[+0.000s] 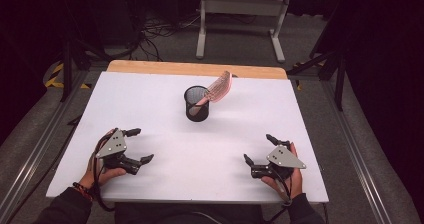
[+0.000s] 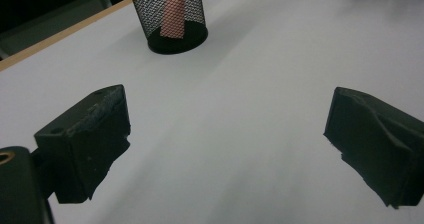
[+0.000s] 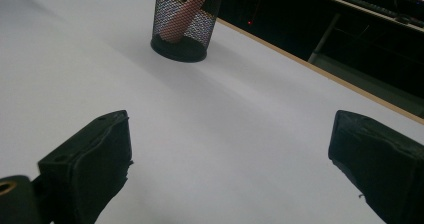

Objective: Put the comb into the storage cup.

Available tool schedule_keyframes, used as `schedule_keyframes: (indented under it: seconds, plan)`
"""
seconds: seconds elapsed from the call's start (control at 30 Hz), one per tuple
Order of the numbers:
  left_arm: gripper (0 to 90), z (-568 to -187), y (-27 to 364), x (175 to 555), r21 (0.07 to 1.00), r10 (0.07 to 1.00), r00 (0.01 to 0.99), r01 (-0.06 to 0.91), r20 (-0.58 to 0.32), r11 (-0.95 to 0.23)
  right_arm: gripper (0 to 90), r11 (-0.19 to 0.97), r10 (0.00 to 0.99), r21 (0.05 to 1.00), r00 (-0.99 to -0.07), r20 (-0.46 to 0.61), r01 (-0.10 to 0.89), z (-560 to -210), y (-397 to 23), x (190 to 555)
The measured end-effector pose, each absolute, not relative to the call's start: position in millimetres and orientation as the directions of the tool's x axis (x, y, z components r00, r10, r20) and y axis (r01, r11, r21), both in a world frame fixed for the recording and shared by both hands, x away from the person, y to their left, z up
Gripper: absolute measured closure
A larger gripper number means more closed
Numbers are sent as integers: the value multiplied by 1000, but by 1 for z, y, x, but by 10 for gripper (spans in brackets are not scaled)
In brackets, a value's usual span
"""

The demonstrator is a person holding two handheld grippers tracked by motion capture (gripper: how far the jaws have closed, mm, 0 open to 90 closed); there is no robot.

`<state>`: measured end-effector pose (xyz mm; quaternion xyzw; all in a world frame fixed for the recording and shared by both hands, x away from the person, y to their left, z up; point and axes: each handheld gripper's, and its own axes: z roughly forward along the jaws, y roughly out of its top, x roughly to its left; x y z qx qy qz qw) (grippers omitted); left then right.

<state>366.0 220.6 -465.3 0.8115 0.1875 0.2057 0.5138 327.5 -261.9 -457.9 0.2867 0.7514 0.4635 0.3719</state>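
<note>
A black mesh cup (image 1: 196, 104) stands upright on the white table (image 1: 150, 99), a little beyond its middle. A pink hairbrush (image 1: 219, 88) rests in it handle down, its head leaning out over the rim to the right. Through the mesh the pink handle shows in the cup (image 2: 174, 18) in the left gripper view and in the cup (image 3: 186, 26) in the right gripper view. My left gripper (image 1: 141, 146) rests open at the near left, nothing between its jaws. At the near right my right gripper (image 1: 259, 149) is open and holds nothing. Both sit well short of the cup.
A wooden strip (image 1: 195, 69) runs along the table's far edge. Beyond it stands a white table frame (image 1: 240, 14) on a grey floor with cables. Dark stands flank the table on both sides.
</note>
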Motion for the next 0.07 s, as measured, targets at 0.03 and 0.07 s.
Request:
schedule_keyframes:
  seconds: [0.03,0.07]
  plan:
    - [51,-465,221,366,911,519,843,94,141,-400,44,401,779,912,-556,-290,85,-458,-262,328]
    - [51,-465,221,366,911,519,843,94,141,-400,44,401,779,912,-556,-290,85,-458,-262,328]
